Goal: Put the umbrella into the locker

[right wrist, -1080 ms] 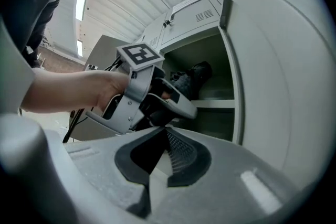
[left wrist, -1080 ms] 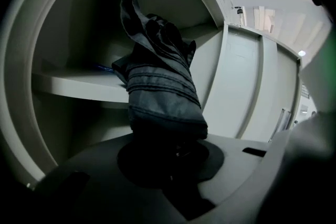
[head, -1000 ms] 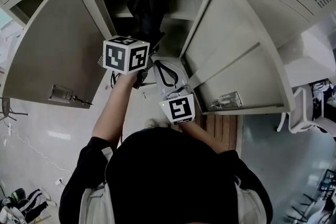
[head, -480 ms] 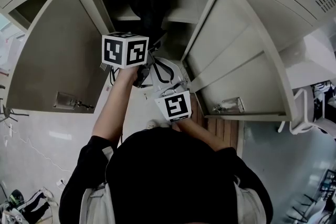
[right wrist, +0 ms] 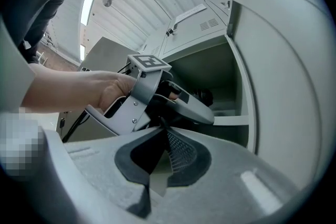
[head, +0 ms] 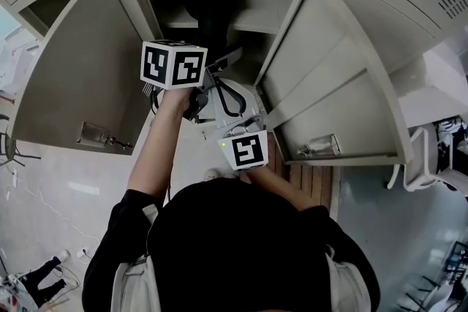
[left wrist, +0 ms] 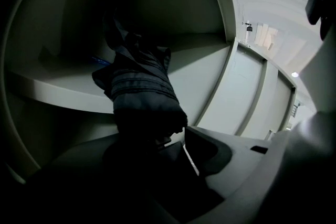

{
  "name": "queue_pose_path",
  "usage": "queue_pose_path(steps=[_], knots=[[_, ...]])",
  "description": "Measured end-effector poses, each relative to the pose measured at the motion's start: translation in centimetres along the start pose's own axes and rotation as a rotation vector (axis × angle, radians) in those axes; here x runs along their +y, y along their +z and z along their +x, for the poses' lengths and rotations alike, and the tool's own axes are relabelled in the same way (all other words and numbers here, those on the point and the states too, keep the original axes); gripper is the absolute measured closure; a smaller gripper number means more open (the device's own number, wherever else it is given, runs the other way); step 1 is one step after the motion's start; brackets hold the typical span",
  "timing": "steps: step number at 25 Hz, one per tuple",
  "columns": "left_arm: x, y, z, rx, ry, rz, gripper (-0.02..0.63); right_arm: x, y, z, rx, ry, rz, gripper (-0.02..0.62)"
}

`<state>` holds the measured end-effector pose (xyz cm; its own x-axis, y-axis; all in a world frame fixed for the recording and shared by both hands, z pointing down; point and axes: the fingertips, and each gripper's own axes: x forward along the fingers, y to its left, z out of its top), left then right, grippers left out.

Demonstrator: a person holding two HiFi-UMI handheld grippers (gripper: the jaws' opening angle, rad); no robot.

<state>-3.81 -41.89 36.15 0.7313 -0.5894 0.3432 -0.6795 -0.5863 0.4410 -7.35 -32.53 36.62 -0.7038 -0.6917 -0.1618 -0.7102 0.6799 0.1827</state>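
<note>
The folded black umbrella (left wrist: 139,92) lies on the shelf (left wrist: 52,89) inside the open locker, its near end toward me. In the head view the umbrella (head: 208,18) is a dark shape in the compartment. My left gripper (left wrist: 152,139) reaches into the locker with its jaws opening. The umbrella's end is between them, with a slit of light beside the right jaw. In the head view the left gripper (head: 223,62) is at the locker mouth. My right gripper (right wrist: 163,136) is shut on nothing, just below and behind the left one. Its marker cube (head: 246,150) shows in the head view.
Both locker doors stand wide open: the left door (head: 80,69) with keys in its lock (head: 95,135), and the right door (head: 329,84) with a latch (head: 318,146). More locker fronts surround the opening. A chair (head: 424,150) stands at the right.
The left gripper's cube sits slightly higher and nearer the locker mouth. The umbrella lies deeper in the dark compartment. The right gripper has hardly shifted.
</note>
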Motion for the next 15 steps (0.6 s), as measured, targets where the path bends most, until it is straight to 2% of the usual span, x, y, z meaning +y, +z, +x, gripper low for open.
queue_pose_path(steps=[5,8,12,15], knots=[[-0.7,0.1,-0.5,0.013,-0.010,0.008,0.339,-0.3,1.2,-0.4,-0.036,-0.028,0.004,0.592],[-0.7,0.2,-1.0,0.016,-0.007,0.004,0.331,-0.5,2.0,-0.4,-0.056,-0.037,-0.003,0.592],[-0.4,0.9,-2.2,-0.046,-0.036,-0.088,0.328,-0.3,2.9,0.0,-0.079,-0.023,-0.017,0.592],[0.1,1.1,-3.0,-0.070,-0.034,-0.117,0.327,0.2,3.3,0.5,-0.093,-0.002,-0.028,0.592]])
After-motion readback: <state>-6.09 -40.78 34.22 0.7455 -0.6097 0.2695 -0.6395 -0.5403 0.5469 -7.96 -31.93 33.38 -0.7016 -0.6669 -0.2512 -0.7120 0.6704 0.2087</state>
